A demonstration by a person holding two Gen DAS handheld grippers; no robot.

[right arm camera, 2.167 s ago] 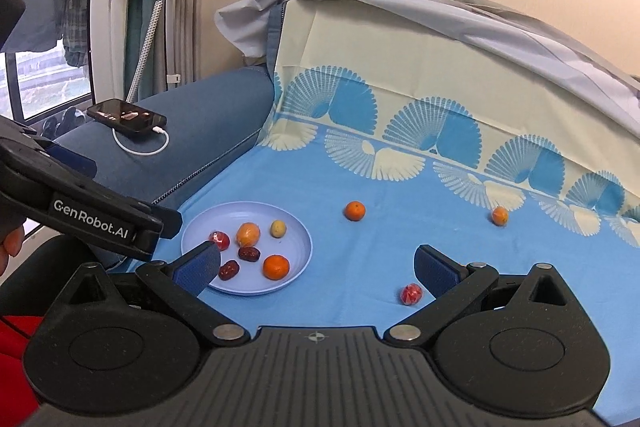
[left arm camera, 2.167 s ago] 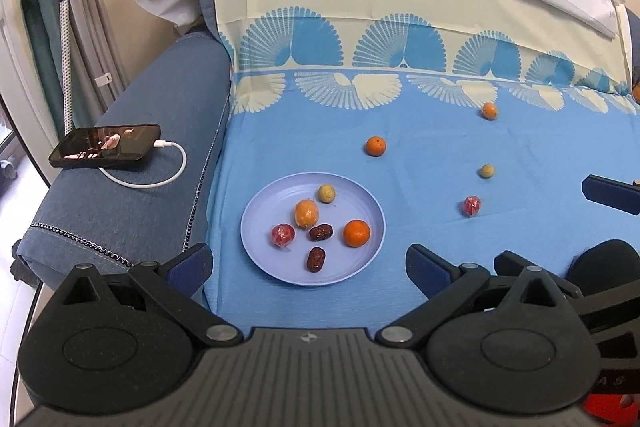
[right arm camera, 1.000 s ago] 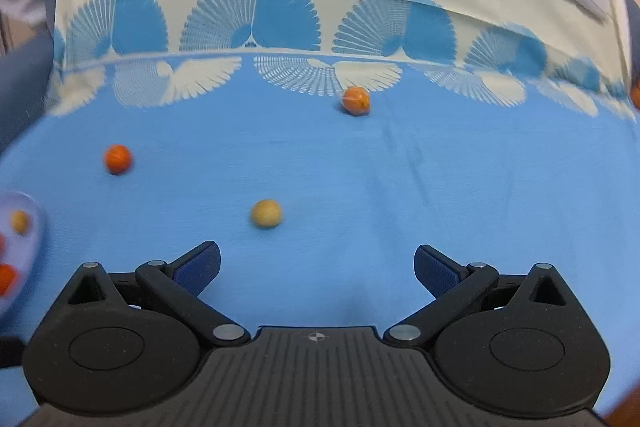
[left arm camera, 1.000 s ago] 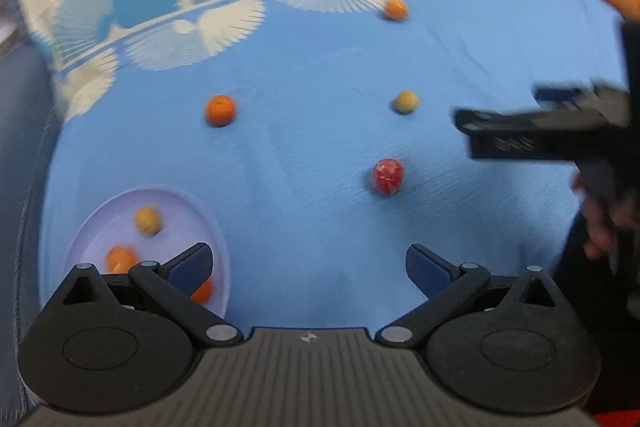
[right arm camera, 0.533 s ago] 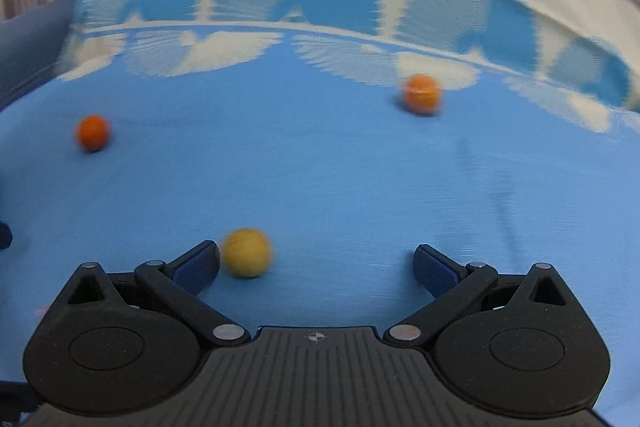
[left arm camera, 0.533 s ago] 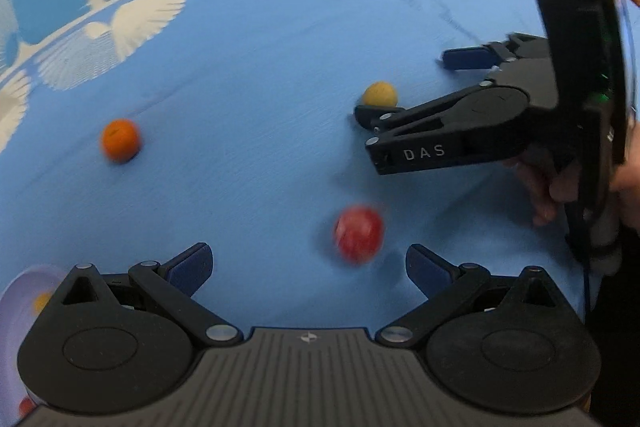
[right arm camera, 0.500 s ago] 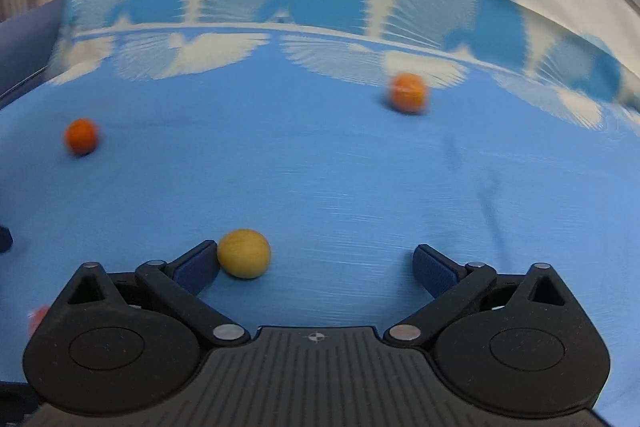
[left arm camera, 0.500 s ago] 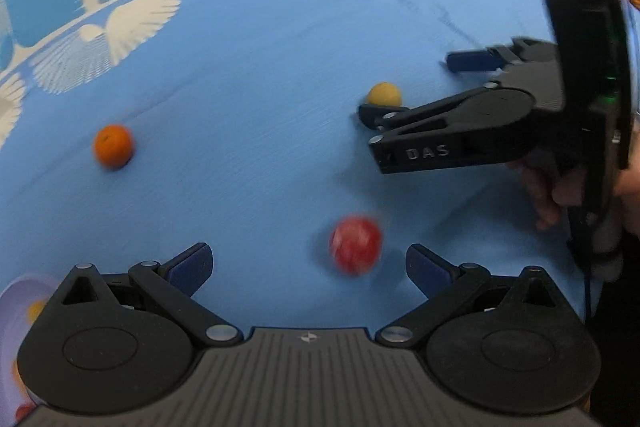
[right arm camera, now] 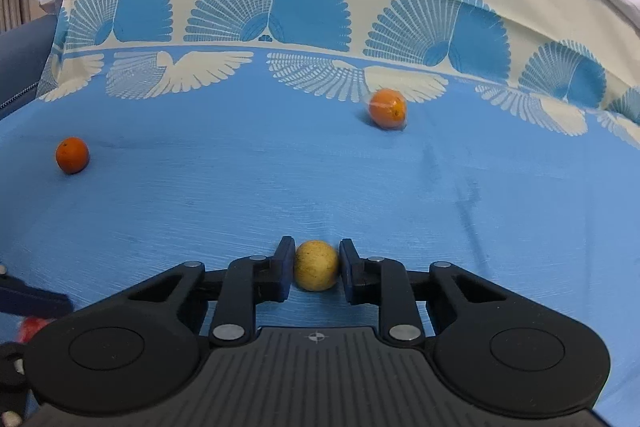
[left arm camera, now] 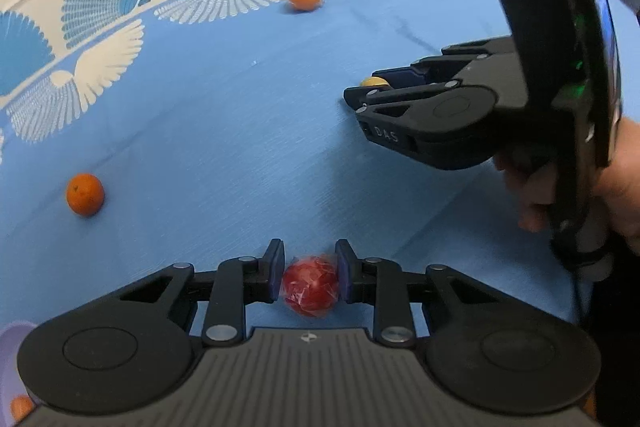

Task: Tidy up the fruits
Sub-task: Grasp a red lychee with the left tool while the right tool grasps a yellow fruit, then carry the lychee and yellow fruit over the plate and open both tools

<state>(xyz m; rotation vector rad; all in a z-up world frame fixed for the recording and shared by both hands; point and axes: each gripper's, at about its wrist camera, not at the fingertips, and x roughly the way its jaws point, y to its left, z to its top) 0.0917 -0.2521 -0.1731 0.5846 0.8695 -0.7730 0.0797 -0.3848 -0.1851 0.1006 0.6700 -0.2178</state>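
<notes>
My left gripper (left arm camera: 310, 277) is closing onto the red fruit (left arm camera: 310, 286); my right gripper (right arm camera: 316, 271) clamps the yellow fruit (right arm camera: 316, 271)

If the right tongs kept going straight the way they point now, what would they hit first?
The right tongs, gripping the yellow fruit, point down at the blue sheet. Pushed on, fruit and fingertips would likely meet that sheet first. The orange fruit lies farther off and to the right, probably off that line.

The plate (left arm camera: 8, 347) is cut off at the frame's lower left edge, behind the left claw's (left arm camera: 310, 277) housing.
</notes>
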